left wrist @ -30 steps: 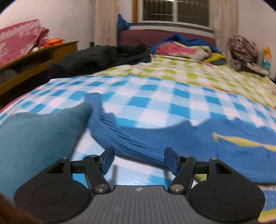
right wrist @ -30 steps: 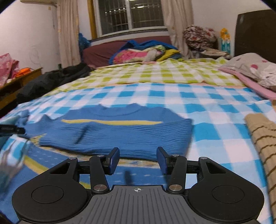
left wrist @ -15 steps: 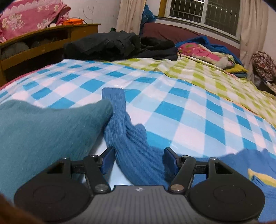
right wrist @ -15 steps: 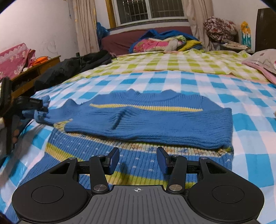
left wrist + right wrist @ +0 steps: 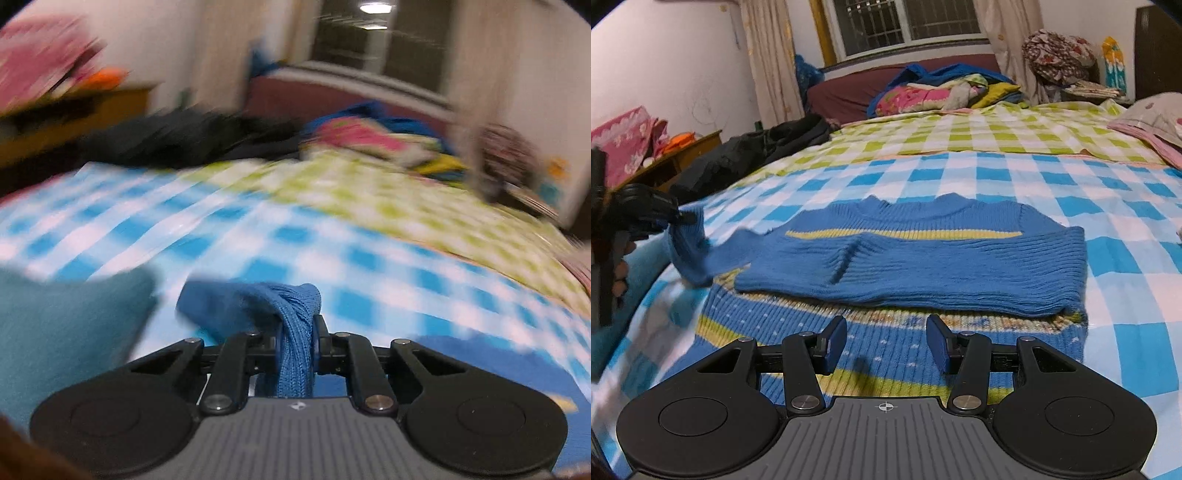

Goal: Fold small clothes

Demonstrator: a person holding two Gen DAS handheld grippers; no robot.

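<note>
So the blue sweater (image 5: 916,266) is lying across the blue-checked sheet (image 5: 1126,266) on the near part of the bed, already folded once so its top half with the yellow stripe sits over the striped lower half. Its left sleeve (image 5: 698,254) is up off the sheet, pinched in the left gripper (image 5: 297,339), which is clenched tight on the bunched knit. That wrist view is pretty smeared, so not much else is readable there besides a teal garment (image 5: 59,332) at the near left.

The right gripper (image 5: 886,343) hangs just above the near hem of the sweater with its jaws spread wide and nothing between them.

Farther back the sheet turns to green check (image 5: 979,136), with a black jacket (image 5: 757,151) heaped on the far left edge and a pile of colourful bedding (image 5: 942,92) against the headboard under the window.
</note>
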